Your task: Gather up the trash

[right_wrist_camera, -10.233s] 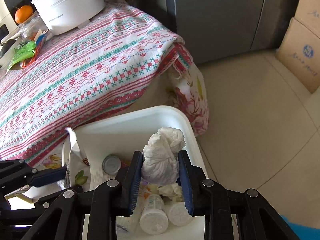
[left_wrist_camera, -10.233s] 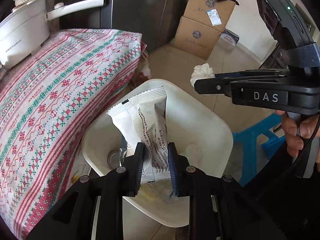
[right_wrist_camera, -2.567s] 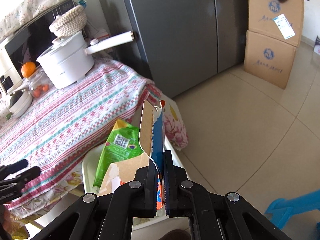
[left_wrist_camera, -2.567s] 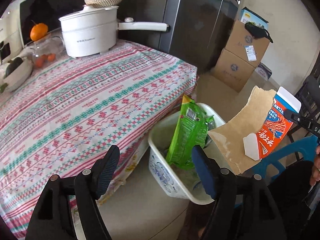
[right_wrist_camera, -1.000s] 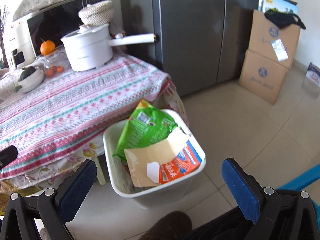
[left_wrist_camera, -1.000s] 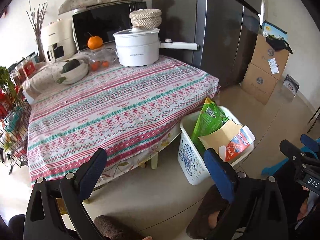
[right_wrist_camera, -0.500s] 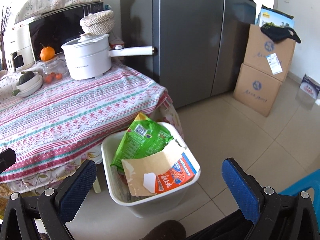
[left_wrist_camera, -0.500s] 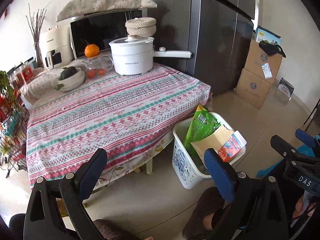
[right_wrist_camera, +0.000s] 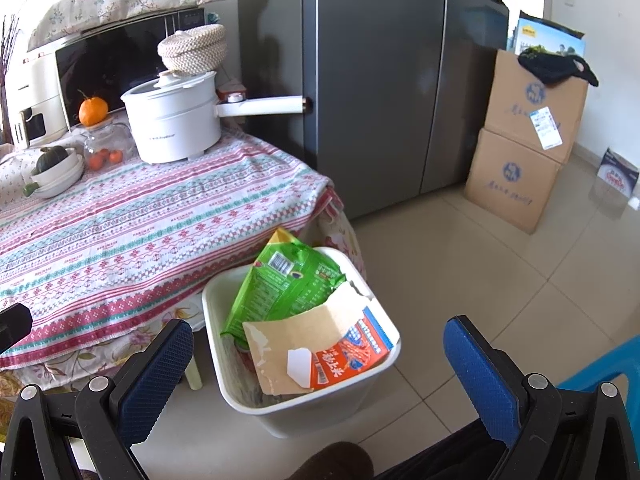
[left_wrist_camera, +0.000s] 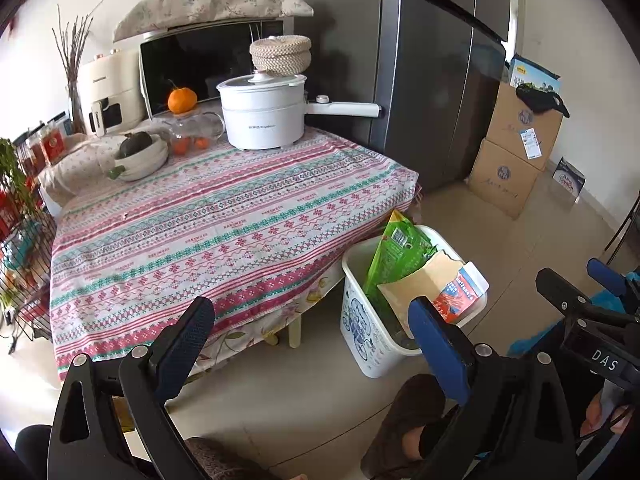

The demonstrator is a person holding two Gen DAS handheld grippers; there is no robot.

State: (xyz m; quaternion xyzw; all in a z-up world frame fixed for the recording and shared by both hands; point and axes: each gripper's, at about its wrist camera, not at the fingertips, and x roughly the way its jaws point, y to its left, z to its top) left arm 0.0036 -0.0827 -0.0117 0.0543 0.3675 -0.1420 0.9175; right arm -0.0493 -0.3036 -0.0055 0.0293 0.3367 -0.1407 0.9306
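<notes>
A white trash bin [left_wrist_camera: 360, 324] [right_wrist_camera: 308, 410] stands on the floor at the table's corner. A green snack bag [left_wrist_camera: 396, 252] [right_wrist_camera: 286, 284] and a torn orange-and-brown carton [left_wrist_camera: 448, 288] [right_wrist_camera: 324, 346] stick out of it. My left gripper [left_wrist_camera: 312, 332] is open and empty, held back above the floor in front of the table. My right gripper [right_wrist_camera: 318, 354] is open and empty too, hanging above and in front of the bin. The right gripper's body [left_wrist_camera: 588, 320] shows at the right edge of the left wrist view.
The table [left_wrist_camera: 224, 216] wears a striped cloth and carries a white pot [left_wrist_camera: 264, 116], a bowl [left_wrist_camera: 140, 156] and a glass jar [right_wrist_camera: 102, 146]. A grey fridge [right_wrist_camera: 380, 80] and stacked cardboard boxes [right_wrist_camera: 524, 148] stand behind. A blue stool [right_wrist_camera: 596, 364] is at right. A person's feet [left_wrist_camera: 412, 420] are below.
Both grippers have pulled up and back from the bin, so it looks smaller. Earlier the right gripper let go of the carton, which now lies in the bin.
</notes>
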